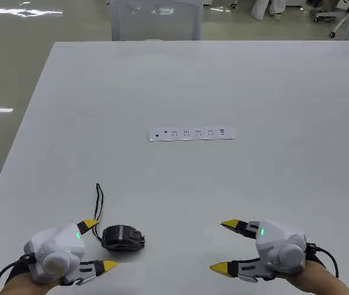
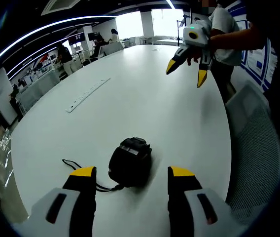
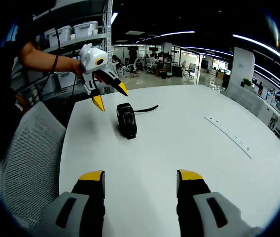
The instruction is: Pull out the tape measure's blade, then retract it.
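A small black tape measure (image 1: 123, 237) with a black wrist cord lies on the white table (image 1: 223, 86) near its front left edge. My left gripper (image 1: 99, 244) is open just to the left of it, yellow tips either side of its near end without touching. In the left gripper view the tape measure (image 2: 130, 161) sits a short way ahead between the open jaws. My right gripper (image 1: 225, 246) is open farther right, nothing between its fingers. The right gripper view has the tape measure (image 3: 126, 120) lying across the table under the left gripper (image 3: 110, 95). No blade is out.
A flat white power strip (image 1: 190, 133) is set into the middle of the table. A grey mesh chair (image 1: 156, 19) stands at the far edge, and another chair (image 3: 26, 163) is at the near side. Shelves and desks fill the room beyond.
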